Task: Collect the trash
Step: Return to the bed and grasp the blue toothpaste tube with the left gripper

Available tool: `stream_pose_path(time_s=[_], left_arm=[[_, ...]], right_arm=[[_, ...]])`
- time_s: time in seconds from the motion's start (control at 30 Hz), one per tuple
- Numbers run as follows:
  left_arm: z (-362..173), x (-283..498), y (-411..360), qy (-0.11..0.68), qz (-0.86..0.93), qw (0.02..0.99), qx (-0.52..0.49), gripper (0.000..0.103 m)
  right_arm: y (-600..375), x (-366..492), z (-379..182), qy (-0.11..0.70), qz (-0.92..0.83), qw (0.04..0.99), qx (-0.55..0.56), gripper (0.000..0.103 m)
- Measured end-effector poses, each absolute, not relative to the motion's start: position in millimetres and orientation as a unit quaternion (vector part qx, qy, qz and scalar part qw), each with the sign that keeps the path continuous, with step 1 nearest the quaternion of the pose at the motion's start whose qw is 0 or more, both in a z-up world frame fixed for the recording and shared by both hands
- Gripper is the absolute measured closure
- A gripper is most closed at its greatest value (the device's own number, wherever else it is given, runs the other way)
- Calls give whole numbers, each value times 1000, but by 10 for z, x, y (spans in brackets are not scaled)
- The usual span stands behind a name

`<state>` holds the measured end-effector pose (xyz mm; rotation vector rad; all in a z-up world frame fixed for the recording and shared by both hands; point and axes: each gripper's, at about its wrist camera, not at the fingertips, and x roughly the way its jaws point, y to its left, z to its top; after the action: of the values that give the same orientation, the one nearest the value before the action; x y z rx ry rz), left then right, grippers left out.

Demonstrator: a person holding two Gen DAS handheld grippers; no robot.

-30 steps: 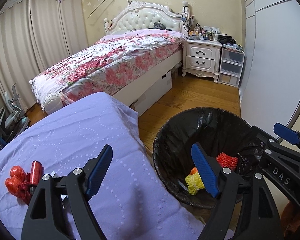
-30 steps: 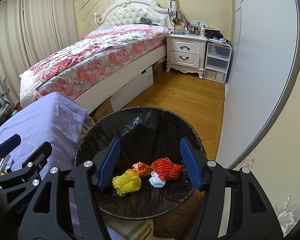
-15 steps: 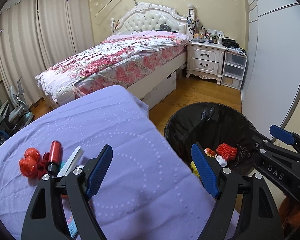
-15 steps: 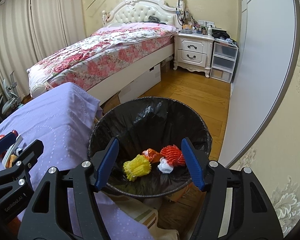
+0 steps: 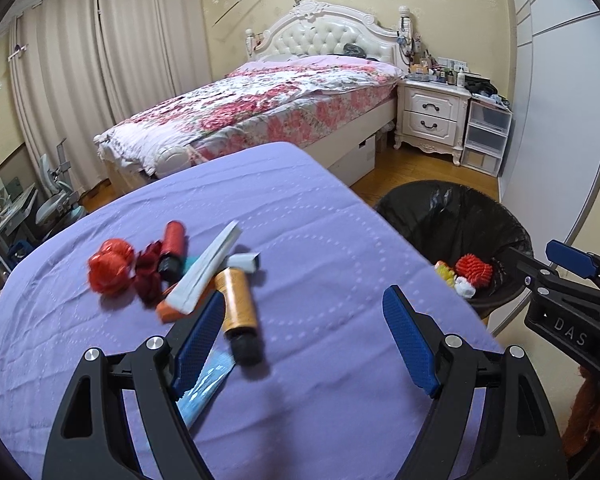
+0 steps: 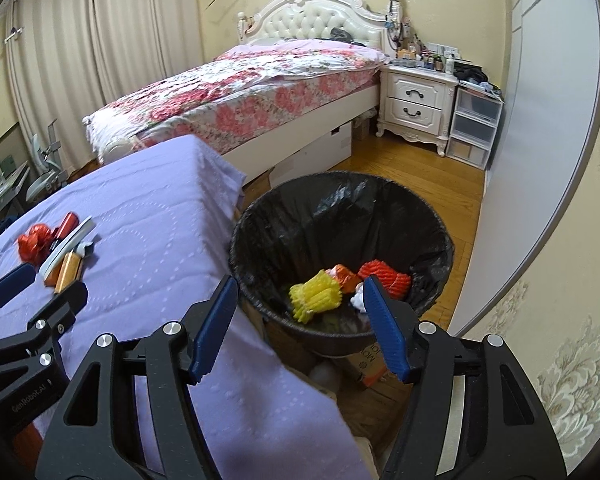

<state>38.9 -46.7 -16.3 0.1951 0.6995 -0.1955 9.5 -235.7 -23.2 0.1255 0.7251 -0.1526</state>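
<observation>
- On the left, we see trash (image 5: 204,276) heaped on the purple tablecloth (image 5: 320,240).
- Our left gripper (image 5: 304,340) hangs released just near of it, grasping nothing.
- Our right gripper (image 6: 300,326) gapes empty over the black bin (image 6: 420,216), which holds scraps.

The black left gripper (image 5: 304,340) with blue pads gapes empty; beside it, the matching right gripper (image 6: 300,328) gapes empty, both tilted downward.
</observation>
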Motion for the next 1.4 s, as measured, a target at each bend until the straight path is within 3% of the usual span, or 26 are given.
stream_pose_path(time_s=[0.6, 0.93, 1.2, 1.4], left_arm=[[-377, 225, 353, 393, -29, 917, 54, 25], [-501, 337, 398, 435, -68, 897, 45, 45], [-479, 287, 489, 426, -75, 901, 30, 79], [-445, 257, 602, 416, -57, 907, 20, 81]], right_arm=[[-1778, -46, -307, 365, -14, 930, 33, 39], [-1649, -2, -335, 371, -4, 928, 25, 39], [-1540, 16, -353, 374, 6, 927, 17, 39], [-1420, 49, -346, 376, 20, 926, 12, 39]])
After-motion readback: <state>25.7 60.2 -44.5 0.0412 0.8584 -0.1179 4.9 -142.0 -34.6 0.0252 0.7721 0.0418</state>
